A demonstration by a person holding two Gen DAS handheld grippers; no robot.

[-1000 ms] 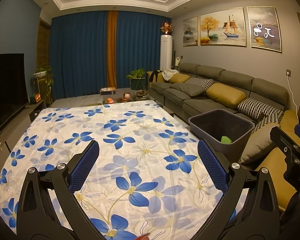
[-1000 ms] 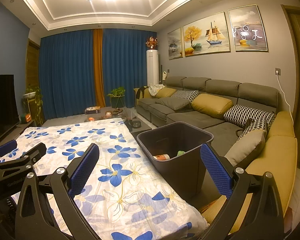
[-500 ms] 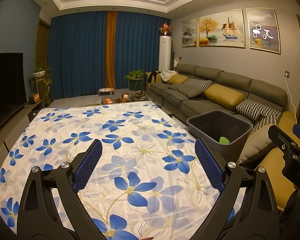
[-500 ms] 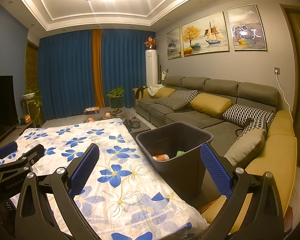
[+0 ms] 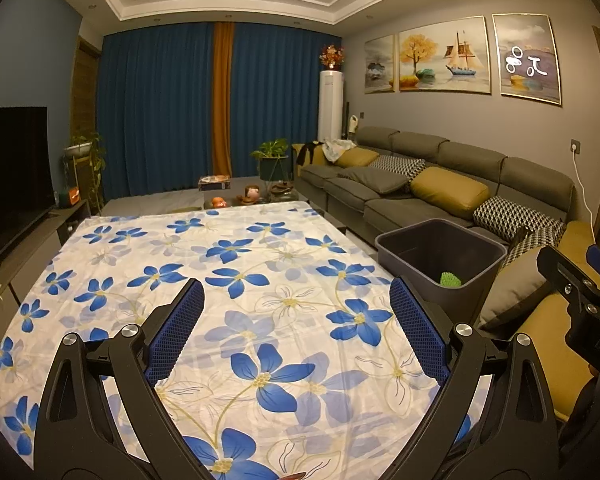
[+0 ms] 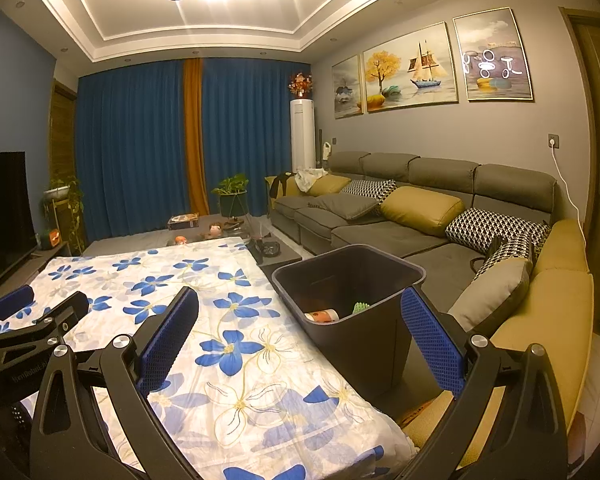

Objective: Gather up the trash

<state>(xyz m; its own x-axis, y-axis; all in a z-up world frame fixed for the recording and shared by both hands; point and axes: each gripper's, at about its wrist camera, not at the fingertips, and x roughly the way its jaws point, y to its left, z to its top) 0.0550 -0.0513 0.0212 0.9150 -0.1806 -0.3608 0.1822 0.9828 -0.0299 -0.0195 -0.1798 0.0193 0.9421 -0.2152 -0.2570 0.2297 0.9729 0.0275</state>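
Observation:
A dark grey trash bin (image 6: 396, 270) stands beside the table's right edge, also in the left wrist view as the bin (image 5: 472, 280). Inside lie a green crumpled piece (image 6: 361, 307) and an orange-and-white can-like item (image 6: 322, 316); the left wrist view shows only the green piece (image 5: 449, 279). My left gripper (image 5: 296, 330) hangs open over the flowered tablecloth (image 5: 228, 264), nothing between its blue pads. My right gripper (image 6: 300, 338) is open too, over the table's right edge by the bin. No loose trash shows on the cloth.
A grey sofa (image 6: 400, 208) with yellow and patterned cushions runs along the right wall behind the bin. A TV (image 5: 12, 176) stands at the left. Beyond the table sit a low table with small items (image 5: 252, 196) and a potted plant (image 5: 274, 156).
Both views have drifted slightly; the left gripper has tilted up a little, showing more ceiling. Both grippers stay open and hold nothing.

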